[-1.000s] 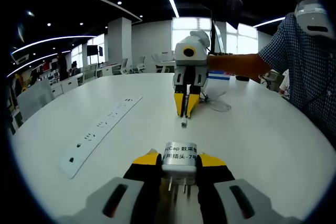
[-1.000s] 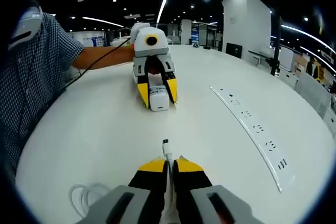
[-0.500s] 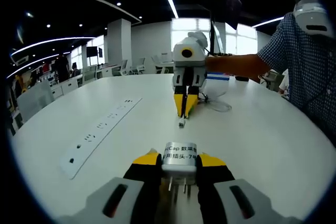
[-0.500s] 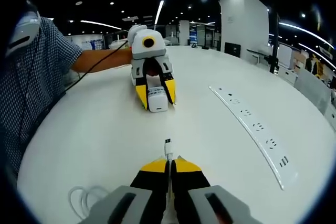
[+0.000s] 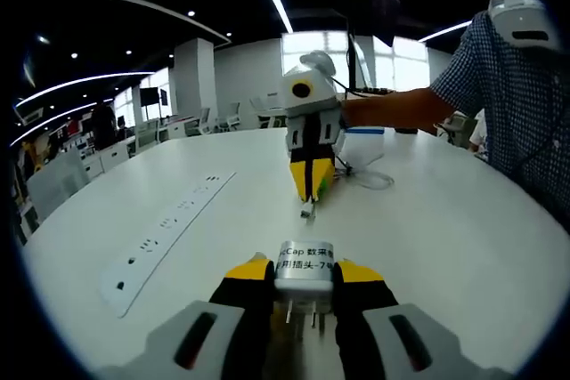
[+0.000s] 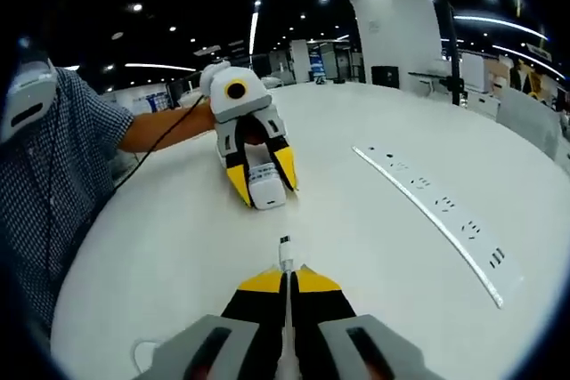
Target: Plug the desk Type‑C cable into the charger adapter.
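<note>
My left hand-held gripper (image 5: 304,280) clamps the charger (image 5: 305,266), prongs half hidden; my right hand-held gripper (image 6: 287,278) pinches the cable (image 6: 285,251).

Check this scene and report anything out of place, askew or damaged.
Nothing stands out. The left gripper holds the white charger adapter squarely, the right gripper is shut on the Type-C cable with its plug poking forward, and the power strip lies flat on the white table.
</note>
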`<state>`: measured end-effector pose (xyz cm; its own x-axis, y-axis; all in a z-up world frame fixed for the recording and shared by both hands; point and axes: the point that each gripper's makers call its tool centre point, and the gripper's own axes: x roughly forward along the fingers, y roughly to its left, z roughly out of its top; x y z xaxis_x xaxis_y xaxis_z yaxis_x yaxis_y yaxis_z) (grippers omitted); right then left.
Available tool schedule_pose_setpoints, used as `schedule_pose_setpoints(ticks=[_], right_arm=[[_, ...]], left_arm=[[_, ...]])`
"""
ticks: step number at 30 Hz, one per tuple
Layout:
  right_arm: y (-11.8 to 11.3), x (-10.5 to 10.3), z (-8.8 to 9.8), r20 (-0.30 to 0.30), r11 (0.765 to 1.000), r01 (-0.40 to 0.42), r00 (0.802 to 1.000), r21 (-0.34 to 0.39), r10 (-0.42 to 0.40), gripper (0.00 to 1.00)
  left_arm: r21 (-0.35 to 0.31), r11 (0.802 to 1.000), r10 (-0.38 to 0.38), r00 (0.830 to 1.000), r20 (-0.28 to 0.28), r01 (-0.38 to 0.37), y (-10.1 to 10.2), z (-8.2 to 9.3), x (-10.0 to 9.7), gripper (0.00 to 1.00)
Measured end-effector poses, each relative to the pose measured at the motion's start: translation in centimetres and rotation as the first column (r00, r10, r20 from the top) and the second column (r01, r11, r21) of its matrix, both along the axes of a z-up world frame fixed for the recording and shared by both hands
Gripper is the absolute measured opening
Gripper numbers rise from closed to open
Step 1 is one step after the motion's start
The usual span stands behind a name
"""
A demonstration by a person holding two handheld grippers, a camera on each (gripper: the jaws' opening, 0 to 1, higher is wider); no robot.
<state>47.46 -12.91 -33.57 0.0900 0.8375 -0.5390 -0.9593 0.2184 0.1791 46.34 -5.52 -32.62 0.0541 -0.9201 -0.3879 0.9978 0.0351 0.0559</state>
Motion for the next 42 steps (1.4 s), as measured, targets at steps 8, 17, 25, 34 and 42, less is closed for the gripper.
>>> schedule_pose_setpoints(ticks=[8, 17, 25, 34, 42], right_arm=[[1.1, -1.4, -0.4, -0.061, 0.999, -0.007, 0.998, -0.035, 0.005, 0.05], [2.3, -1.8, -0.4, -0.112, 0.999, -0.009, 0.994, -0.046, 0.004, 0.04], [3.0, -1.4, -1.0, -0.147, 0.998, -0.005, 0.989, -0.063, -0.004, 0.04], [3.5, -0.6, -0.9, -0.159, 0.999, 0.003, 0.987, -0.040, -0.010, 0.04], [3.9, -0.1, -0.9, -0.160, 0.999, -0.004, 0.987, -0.040, -0.002, 0.04]], left_arm=[[-0.021, 1.000, -0.001, 1.000, -0.010, 0.001, 0.1, 0.0, 0.3, 0.26], [-0.036, 0.999, -0.020, 1.000, -0.010, 0.020, -0.5, 0.0, 0.4, 0.26], [-0.038, 0.999, -0.026, 1.000, -0.010, 0.025, -0.9, -0.1, 0.5, 0.26], [-0.039, 0.999, -0.030, 1.000, -0.008, 0.030, -1.1, -0.1, 0.3, 0.26], [-0.049, 0.998, -0.034, 0.999, -0.011, 0.033, -1.2, -0.1, 0.4, 0.26]])
